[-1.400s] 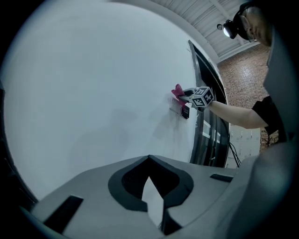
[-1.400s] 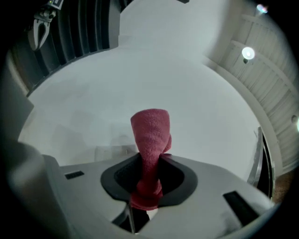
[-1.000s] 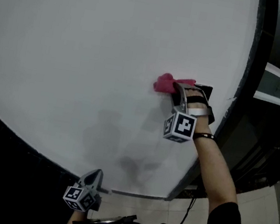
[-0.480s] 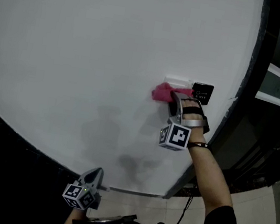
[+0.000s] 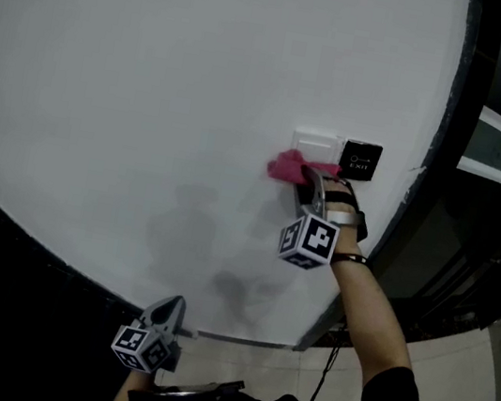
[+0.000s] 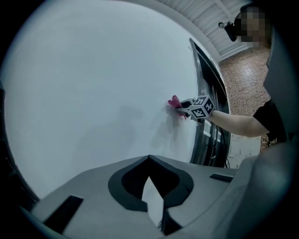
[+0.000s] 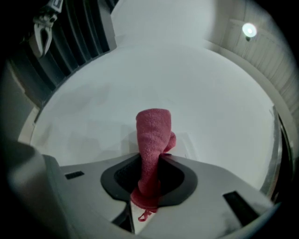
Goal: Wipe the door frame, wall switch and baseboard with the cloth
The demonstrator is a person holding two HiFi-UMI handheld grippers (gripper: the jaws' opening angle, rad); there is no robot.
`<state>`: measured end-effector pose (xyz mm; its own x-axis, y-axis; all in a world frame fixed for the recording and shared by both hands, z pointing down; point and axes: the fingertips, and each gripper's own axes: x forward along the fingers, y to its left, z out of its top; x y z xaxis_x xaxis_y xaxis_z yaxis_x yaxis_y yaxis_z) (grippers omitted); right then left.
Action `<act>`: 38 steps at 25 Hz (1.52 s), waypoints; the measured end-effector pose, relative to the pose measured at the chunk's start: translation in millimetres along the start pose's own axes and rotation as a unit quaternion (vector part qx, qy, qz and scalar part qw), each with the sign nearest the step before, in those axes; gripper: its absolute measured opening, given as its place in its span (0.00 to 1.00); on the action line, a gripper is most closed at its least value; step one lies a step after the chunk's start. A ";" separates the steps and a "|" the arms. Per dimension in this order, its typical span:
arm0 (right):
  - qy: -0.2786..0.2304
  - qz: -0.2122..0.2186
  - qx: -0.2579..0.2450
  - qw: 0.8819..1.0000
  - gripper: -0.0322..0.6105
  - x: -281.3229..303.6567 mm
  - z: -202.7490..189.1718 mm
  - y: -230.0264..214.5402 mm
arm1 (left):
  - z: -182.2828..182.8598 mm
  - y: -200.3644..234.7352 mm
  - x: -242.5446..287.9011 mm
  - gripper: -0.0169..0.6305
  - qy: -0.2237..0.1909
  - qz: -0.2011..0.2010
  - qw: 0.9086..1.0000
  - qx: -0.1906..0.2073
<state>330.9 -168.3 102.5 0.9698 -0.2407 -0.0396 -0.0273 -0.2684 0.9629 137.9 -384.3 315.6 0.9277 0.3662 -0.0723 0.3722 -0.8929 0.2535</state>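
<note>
"Where you stood then, what room had you?"

"I had the dark door frame [image 5: 456, 134] down the right edge and bare wall [image 5: 139, 71] open leftward. My right gripper [image 5: 308, 176] pinched the pink cloth [image 5: 287, 166] against the wall, just below-left of the white wall switch [image 5: 317, 145], forearm [image 5: 375, 306] reaching up from lower right. My left gripper [image 5: 176, 304] hung low, bottom centre, jaws together, empty."

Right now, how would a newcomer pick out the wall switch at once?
On the big white wall, near the dark door frame at its right, two small plates sit side by side just above the pink cloth. The wall switch is the white left one; its black neighbour reads EXIT.
</note>
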 end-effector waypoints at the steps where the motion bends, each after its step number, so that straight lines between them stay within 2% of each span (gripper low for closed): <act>1: -0.009 0.023 0.044 0.999 0.19 -3.7 7.8 2.0 | -1.5 -0.1 -0.1 0.03 0.000 0.000 1.000 -0.001; 2: -0.025 0.049 0.097 0.994 0.19 -7.8 18.9 3.3 | -3.4 -0.5 0.0 0.03 0.001 0.001 1.000 -0.003; 3: -0.047 0.077 0.157 0.983 0.19 -11.2 32.1 3.2 | -5.2 -1.0 0.4 0.03 0.003 0.002 1.000 -0.005; 4: -0.070 0.104 0.224 0.966 0.19 -12.9 45.2 1.3 | -6.3 -1.7 1.3 0.03 0.003 0.002 1.000 -0.008; 6: -0.107 0.145 0.363 0.914 0.19 -9.9 62.0 -6.5 | -5.7 -5.2 3.5 0.03 0.001 -0.003 1.000 -0.014; 7: -0.116 0.153 0.419 0.887 0.19 -6.5 63.6 -12.8 | -5.3 -7.2 3.7 0.03 -0.001 -0.006 1.000 -0.016; 8: -0.118 0.150 0.459 0.867 0.19 -3.3 61.0 -20.2 | -5.5 -8.6 2.9 0.03 -0.002 -0.008 1.000 -0.017; 9: -0.115 0.140 0.482 0.857 0.19 -0.7 55.5 -27.0 | -6.1 -9.0 1.2 0.03 -0.002 -0.008 1.000 -0.018; 10: -0.108 0.126 0.489 0.856 0.19 1.3 48.6 -32.0 | -6.9 -8.2 -1.2 0.03 -0.001 -0.006 1.000 -0.019; 13: -0.081 0.088 0.462 0.879 0.19 6.4 27.9 -36.6 | -8.9 -1.4 -6.5 0.03 0.000 0.001 1.000 -0.022; 15: -0.070 0.072 0.454 0.885 0.19 8.0 15.0 -38.0 | -9.9 0.9 -8.0 0.03 0.000 0.004 1.000 -0.023; 22: -0.050 0.047 0.481 0.874 0.19 4.0 -22.6 -45.2 | -11.3 -6.9 -2.8 0.03 0.010 -0.005 1.000 -0.014; 28: -0.040 0.023 0.484 0.874 0.19 -6.9 -59.2 -61.1 | -12.0 -13.8 4.0 0.03 0.010 -0.018 1.000 -0.012; 31: -0.045 0.016 0.500 0.865 0.19 -13.3 -73.3 -69.6 | -10.0 -22.1 6.5 0.03 0.006 -0.033 0.999 -0.019; 36: -0.039 0.002 0.487 0.872 0.19 -19.3 -95.4 -77.3 | -11.3 -34.2 14.0 0.03 0.010 -0.047 0.999 -0.022; 38: -0.035 -0.003 0.489 0.872 0.19 -23.1 -105.2 -79.3 | -13.0 -38.2 13.6 0.03 0.012 -0.052 0.998 -0.024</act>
<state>336.1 -43.3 55.1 0.9542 -0.2844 -0.0926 -0.2498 -0.9280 0.2764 135.9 -341.7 317.4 0.8828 0.4632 -0.0782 0.4645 -0.8359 0.2923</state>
